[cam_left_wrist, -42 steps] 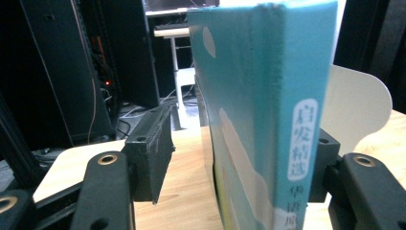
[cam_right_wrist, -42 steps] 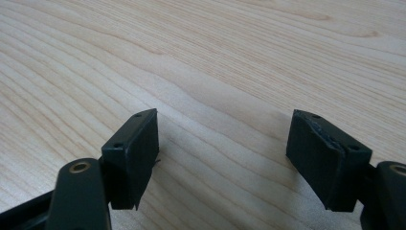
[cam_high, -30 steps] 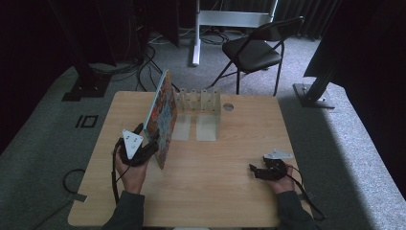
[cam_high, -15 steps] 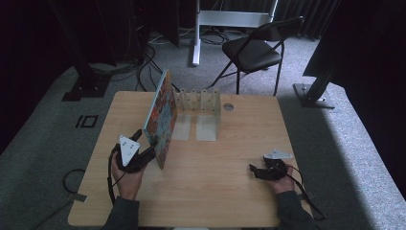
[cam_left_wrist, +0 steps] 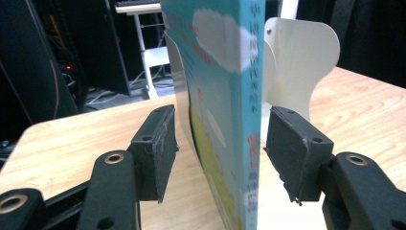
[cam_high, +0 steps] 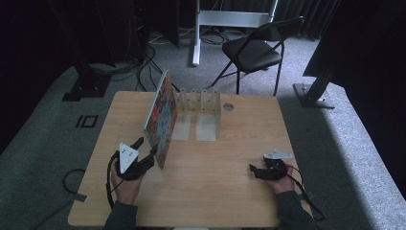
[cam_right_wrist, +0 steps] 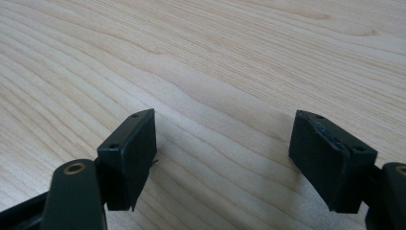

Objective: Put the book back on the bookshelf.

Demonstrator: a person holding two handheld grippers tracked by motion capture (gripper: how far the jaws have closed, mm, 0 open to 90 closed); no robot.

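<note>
A thin picture book [cam_high: 160,117] with a colourful cover stands on edge on the wooden table [cam_high: 215,191], its far end by the white rack [cam_high: 201,103]. My left gripper [cam_high: 146,146] straddles its near lower corner. In the left gripper view the book's spine [cam_left_wrist: 225,96] sits between the black pads [cam_left_wrist: 155,148], with a narrow gap on each side. The jaws have just been closing around it, and the pads do not press on it. My right gripper [cam_high: 253,171] rests at the table's near right, open, and nothing but bare wood is between its pads [cam_right_wrist: 131,158].
The white rack [cam_left_wrist: 301,62] has several upright dividers and flat base plates reaching toward me. A small round hole [cam_high: 228,107] sits in the table right of the rack. Beyond the table are a black folding chair [cam_high: 253,48], stands and cables on the grey carpet.
My left gripper has slid down and back toward the person along the book's near edge, and its jaws have narrowed a little. The right gripper and the book have not moved.
</note>
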